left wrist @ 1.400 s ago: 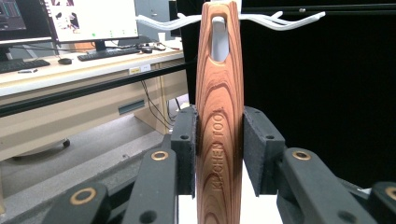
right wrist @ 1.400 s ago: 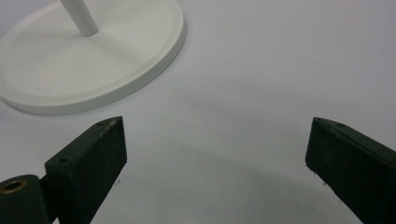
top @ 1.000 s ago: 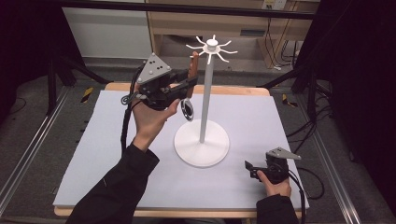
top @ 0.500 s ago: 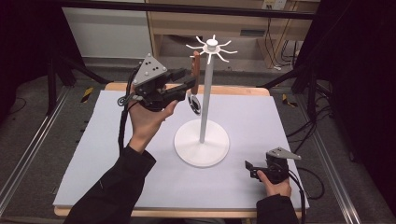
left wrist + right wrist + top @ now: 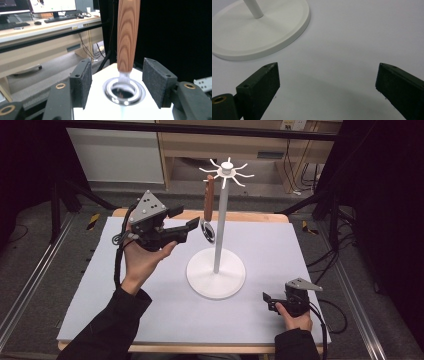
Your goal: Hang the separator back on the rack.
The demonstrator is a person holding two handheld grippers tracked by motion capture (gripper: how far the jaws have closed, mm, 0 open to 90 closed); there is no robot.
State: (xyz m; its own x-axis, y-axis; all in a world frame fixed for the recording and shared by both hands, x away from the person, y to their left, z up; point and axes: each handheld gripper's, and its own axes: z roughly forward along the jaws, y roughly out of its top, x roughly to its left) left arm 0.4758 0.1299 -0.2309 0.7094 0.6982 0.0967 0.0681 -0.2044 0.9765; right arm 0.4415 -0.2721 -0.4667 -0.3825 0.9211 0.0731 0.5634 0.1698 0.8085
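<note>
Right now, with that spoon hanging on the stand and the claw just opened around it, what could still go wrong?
1. The left gripper has just been opening; the spoon hangs free between its pads. Pulling back crooked could clip it and perhaps knock it off its hook.
2. The stand is tall and thin; a bump to its pole might rock it.
3. The right gripper rests open, apart from the base, too far to steady it.

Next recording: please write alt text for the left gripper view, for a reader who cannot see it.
A wooden-handled utensil with a round metal head hangs upright between the open black jaws of the left gripper, whose pads stand clear of it, having just opened. Below lies a white surface; behind stands a desk with monitors.
</note>
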